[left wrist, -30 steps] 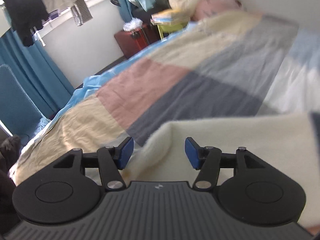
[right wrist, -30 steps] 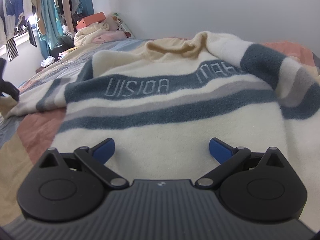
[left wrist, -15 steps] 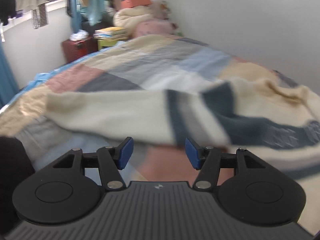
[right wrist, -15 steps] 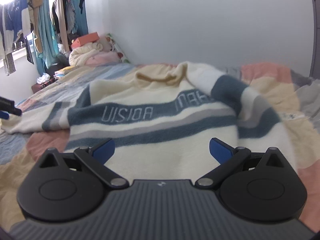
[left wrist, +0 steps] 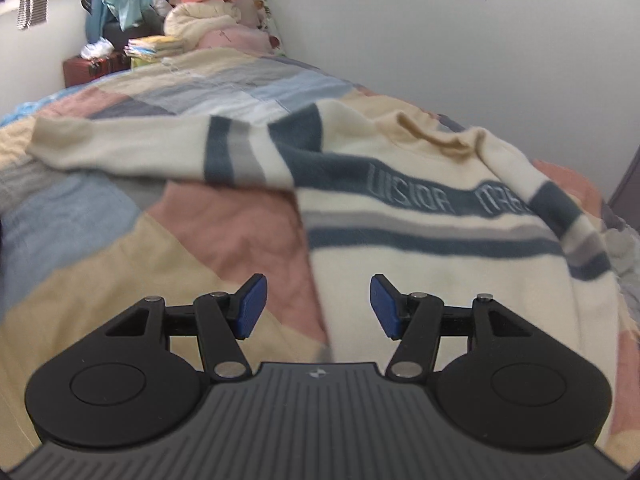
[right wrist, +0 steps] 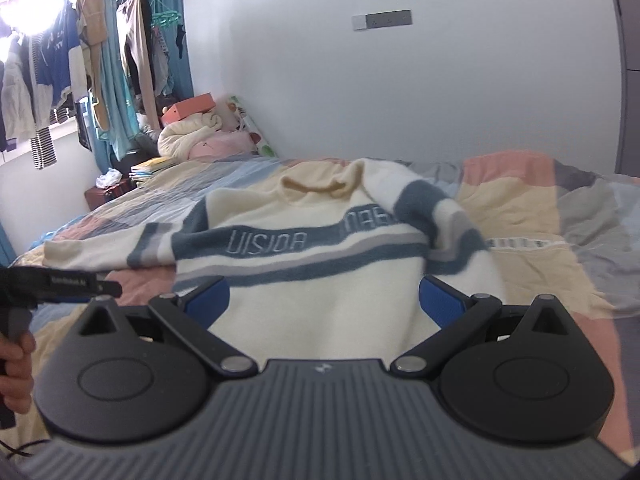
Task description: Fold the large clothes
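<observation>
1. Since a second ago, our left gripper (left wrist: 318, 306) has swung from facing the bare patchwork quilt (left wrist: 100, 264) to facing the sweater (left wrist: 440, 256), and our right gripper (right wrist: 324, 300) has lifted so more wall shows behind it.
2. We hold both sets of jaws apart with nothing between them; neither presses on cloth.
3. We see the sweater lying face up on the quilt, collar (right wrist: 316, 186) toward the wall, hem toward us.
4. Its left sleeve (left wrist: 132, 148) stretches straight out sideways, well left of the body, while the right sleeve (right wrist: 436, 220) is already flopped over the chest.
5. We judge the outstretched sleeve is what the next fold turns on: its long axis runs across the bed, and our left gripper is the nearer one, ahead and to the left.
</observation>
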The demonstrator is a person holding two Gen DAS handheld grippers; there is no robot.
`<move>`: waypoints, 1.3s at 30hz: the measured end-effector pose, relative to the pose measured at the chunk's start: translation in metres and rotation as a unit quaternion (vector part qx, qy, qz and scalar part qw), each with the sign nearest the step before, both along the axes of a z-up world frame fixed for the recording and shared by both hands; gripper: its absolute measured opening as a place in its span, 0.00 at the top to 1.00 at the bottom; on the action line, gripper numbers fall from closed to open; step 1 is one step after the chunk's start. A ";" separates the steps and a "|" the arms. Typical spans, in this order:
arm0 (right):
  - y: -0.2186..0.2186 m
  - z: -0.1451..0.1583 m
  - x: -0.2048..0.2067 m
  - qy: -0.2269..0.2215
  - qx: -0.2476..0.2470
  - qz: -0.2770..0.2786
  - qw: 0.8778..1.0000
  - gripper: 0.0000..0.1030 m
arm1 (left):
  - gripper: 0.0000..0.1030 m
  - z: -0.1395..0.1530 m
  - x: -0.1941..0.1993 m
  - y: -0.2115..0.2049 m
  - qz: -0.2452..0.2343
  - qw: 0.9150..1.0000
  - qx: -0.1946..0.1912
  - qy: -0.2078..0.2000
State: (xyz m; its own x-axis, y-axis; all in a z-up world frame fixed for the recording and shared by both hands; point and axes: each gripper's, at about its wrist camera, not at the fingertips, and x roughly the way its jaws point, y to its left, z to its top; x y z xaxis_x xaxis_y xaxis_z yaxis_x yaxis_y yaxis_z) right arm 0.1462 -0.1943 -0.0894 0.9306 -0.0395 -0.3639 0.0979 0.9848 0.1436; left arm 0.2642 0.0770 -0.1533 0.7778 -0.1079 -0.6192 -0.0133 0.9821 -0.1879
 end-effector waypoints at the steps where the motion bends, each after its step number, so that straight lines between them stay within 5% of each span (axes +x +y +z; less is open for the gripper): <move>1: -0.004 -0.001 -0.003 0.001 0.007 -0.002 1.000 0.00 | 0.39 -0.001 -0.003 -0.002 -0.009 1.000 -0.001 0.001; 6: -0.034 -0.009 -0.007 0.026 0.062 -0.043 0.997 0.00 | 0.39 -0.012 -0.027 -0.015 -0.042 0.998 -0.048 0.002; 11: -0.077 -0.018 -0.007 0.043 0.145 -0.134 0.979 0.05 | 0.39 -0.036 -0.034 -0.032 -0.066 0.994 -0.082 0.024; 16: -0.119 -0.052 -0.003 0.087 0.271 -0.201 0.937 0.08 | 0.39 -0.054 -0.024 -0.037 -0.061 0.995 -0.060 0.041; 21: -0.130 -0.102 0.012 0.146 0.396 -0.215 0.881 0.31 | 0.39 -0.057 -0.015 -0.032 -0.048 0.996 -0.069 0.041; 23: -0.128 -0.113 0.014 0.153 0.416 -0.226 0.867 0.37 | 0.39 -0.056 -0.015 -0.028 -0.044 0.995 -0.075 0.040; 26: -0.120 -0.114 0.016 0.147 0.414 -0.223 0.870 0.42 | 0.39 -0.055 -0.015 -0.023 -0.039 0.995 -0.079 0.039; 29: -0.118 -0.119 0.020 0.145 0.456 -0.190 0.857 0.84 | 0.39 -0.055 -0.017 -0.022 -0.041 0.995 -0.080 0.042; 34: -0.112 -0.082 0.023 0.123 0.398 -0.173 0.892 0.85 | 0.39 -0.055 -0.024 -0.019 -0.042 0.996 -0.073 0.040; 39: -0.154 -0.030 0.043 0.110 0.331 -0.177 0.920 0.86 | 0.39 -0.057 -0.023 -0.012 -0.031 0.996 -0.078 0.044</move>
State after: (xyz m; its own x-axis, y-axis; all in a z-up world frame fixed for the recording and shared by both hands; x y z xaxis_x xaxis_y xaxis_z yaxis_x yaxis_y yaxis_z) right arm 0.1891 -0.3480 -0.1198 0.8031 -0.0283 -0.5951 0.4942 0.5896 0.6389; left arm 0.2412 0.0649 -0.2100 0.7105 -0.2544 -0.6561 0.0238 0.9405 -0.3389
